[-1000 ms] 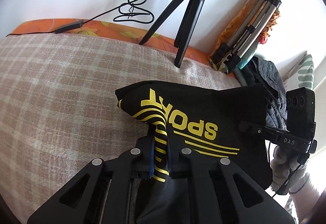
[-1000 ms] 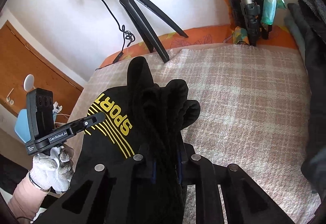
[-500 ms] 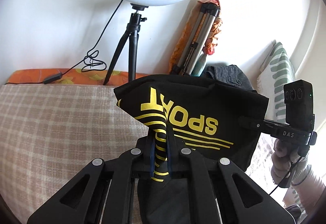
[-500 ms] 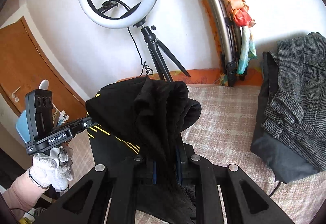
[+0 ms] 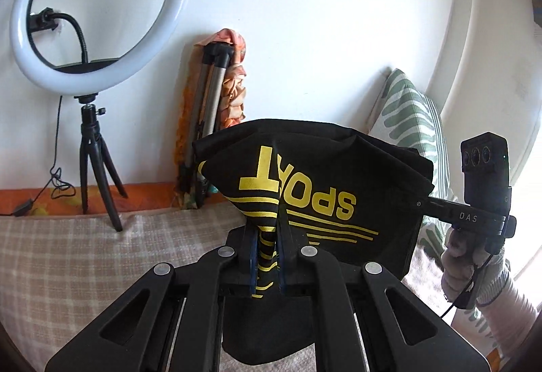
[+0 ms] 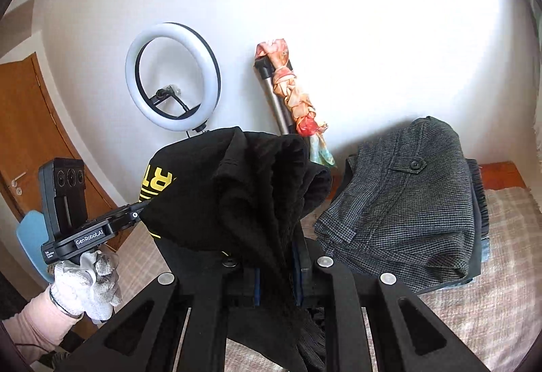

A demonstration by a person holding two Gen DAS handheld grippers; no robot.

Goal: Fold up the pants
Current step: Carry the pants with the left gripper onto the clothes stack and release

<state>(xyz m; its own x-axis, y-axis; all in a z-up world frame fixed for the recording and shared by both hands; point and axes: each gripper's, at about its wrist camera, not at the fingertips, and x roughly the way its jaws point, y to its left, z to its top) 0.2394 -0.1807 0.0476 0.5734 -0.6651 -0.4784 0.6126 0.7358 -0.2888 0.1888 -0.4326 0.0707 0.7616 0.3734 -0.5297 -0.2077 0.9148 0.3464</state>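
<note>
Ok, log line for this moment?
phase: lift | left gripper: shut on black pants | right gripper: shut on black pants | pants: held above plaid bed

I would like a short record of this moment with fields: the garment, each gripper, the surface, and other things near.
garment: black pants with yellow SPORT print, held up in the air between both grippers
left gripper: shut on the printed part of the pants
right gripper: shut on bunched black fabric
surface: checked bedcover below
near: ring light on tripod by the wall; folded grey garment on the bed; striped pillow
</note>
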